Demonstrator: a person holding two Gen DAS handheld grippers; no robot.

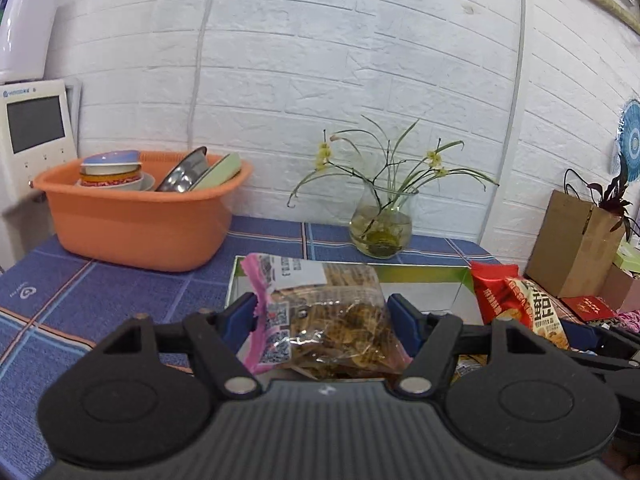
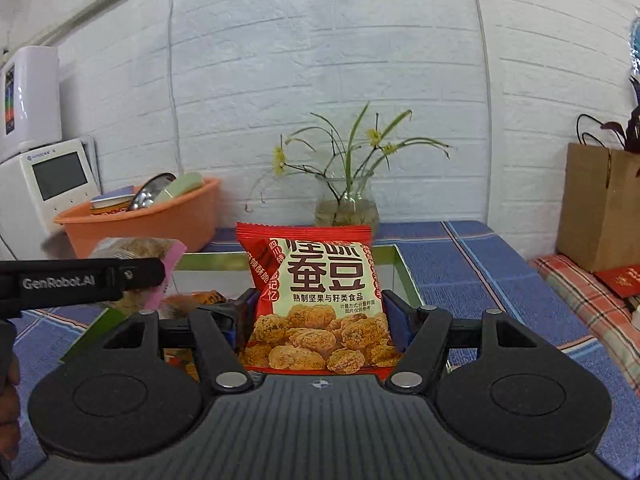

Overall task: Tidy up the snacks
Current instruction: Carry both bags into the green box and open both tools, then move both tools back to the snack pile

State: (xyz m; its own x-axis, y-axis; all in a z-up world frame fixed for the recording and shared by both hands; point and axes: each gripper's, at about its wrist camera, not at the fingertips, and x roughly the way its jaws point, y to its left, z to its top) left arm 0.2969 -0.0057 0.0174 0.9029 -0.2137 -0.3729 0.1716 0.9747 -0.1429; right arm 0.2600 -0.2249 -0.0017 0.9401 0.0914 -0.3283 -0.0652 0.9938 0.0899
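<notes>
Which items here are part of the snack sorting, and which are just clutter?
Job:
- clear pink-edged snack bag, in left tongs
- red broad-bean snack packet, in right tongs
- shallow green-rimmed box beneath both

Clutter:
- orange plastic basin of dishes
- glass vase with flower stems
- brown paper bag
- white screen appliance

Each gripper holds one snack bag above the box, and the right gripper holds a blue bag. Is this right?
Not quite: in the right wrist view, the right gripper holds a red snack bag, not blue. The left gripper does hold a clear bag above the box.
</notes>
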